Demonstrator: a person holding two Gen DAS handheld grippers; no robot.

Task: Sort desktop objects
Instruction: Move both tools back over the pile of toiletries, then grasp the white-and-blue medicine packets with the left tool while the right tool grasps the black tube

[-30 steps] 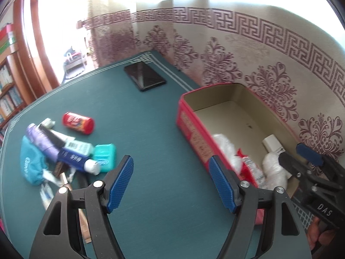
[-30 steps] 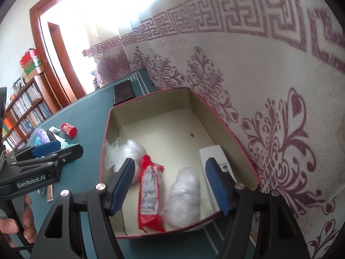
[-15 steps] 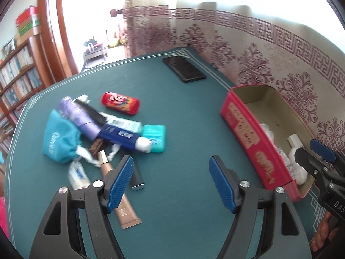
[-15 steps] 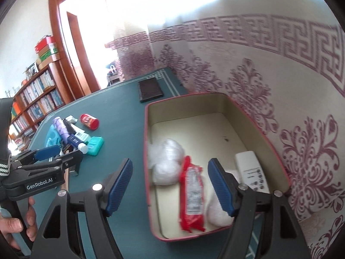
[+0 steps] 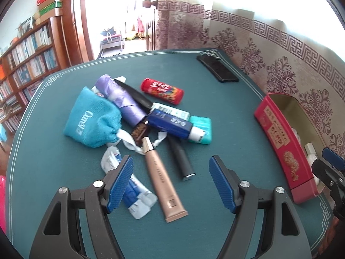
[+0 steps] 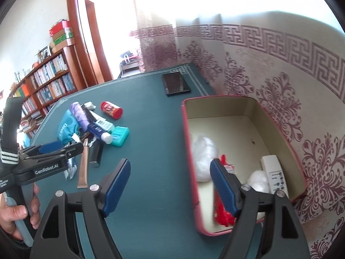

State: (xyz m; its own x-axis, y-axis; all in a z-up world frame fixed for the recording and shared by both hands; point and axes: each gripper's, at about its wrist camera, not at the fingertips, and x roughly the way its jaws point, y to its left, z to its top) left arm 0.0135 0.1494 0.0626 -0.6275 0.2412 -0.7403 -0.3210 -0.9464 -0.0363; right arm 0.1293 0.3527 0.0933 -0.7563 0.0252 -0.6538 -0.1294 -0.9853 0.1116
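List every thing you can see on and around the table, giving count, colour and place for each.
box: 1, red outside, cream inside, table's right edge by the wall
white bags: 2, inside box
red packet: 1, inside box
remote: 1, white, inside box
phone: 1, black, far corner
can: 1, red, beside pile
pouch: 1, teal, pile's left
beige tube: 1, pile's near side
mint case: 1, pile's right
bookshelf: 1, brown, far left
left gripper: open, empty
right gripper: open, empty
hand: 1, holding left gripper
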